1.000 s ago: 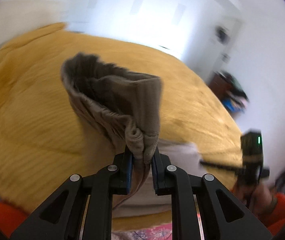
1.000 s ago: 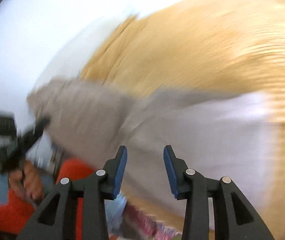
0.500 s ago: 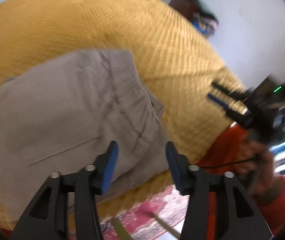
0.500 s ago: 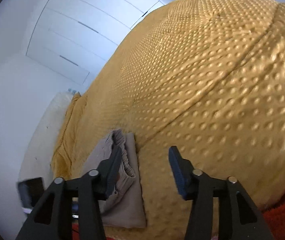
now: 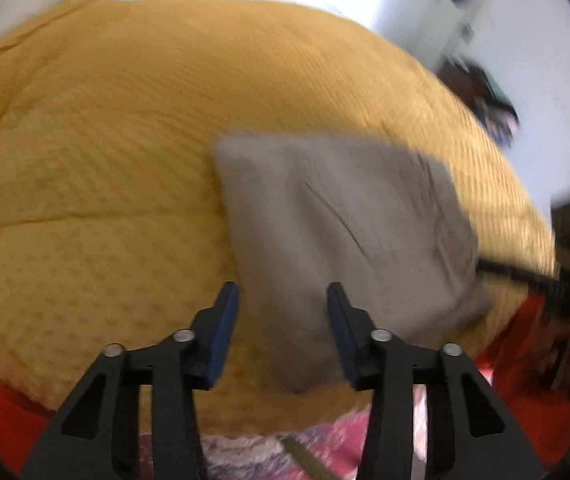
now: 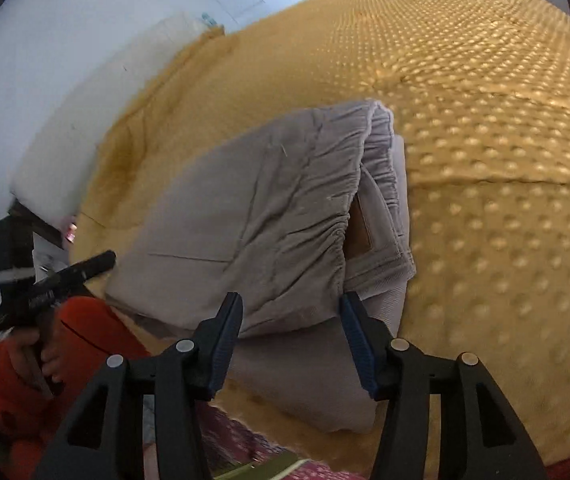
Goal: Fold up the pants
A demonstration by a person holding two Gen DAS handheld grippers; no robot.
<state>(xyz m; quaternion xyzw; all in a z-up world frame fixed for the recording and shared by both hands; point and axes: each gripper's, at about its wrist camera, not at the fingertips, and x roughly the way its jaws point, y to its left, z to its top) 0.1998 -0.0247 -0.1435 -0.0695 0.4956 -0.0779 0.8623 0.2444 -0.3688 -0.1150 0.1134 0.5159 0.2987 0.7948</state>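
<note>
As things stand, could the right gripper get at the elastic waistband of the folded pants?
Probably yes. The right gripper is open and empty, and the waistband of the grey pants lies exposed on top of the fold on the yellow bedspread, just ahead of the fingers, with nothing between them.

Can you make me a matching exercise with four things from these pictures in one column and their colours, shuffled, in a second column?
Column one:
1. folded pants
2. bedspread
3. person's sleeve
4. left gripper finger pads

Column two:
A. blue
B. mustard yellow
C. grey-beige
D. orange-red

Pairs: 1-C, 2-B, 3-D, 4-A
</note>
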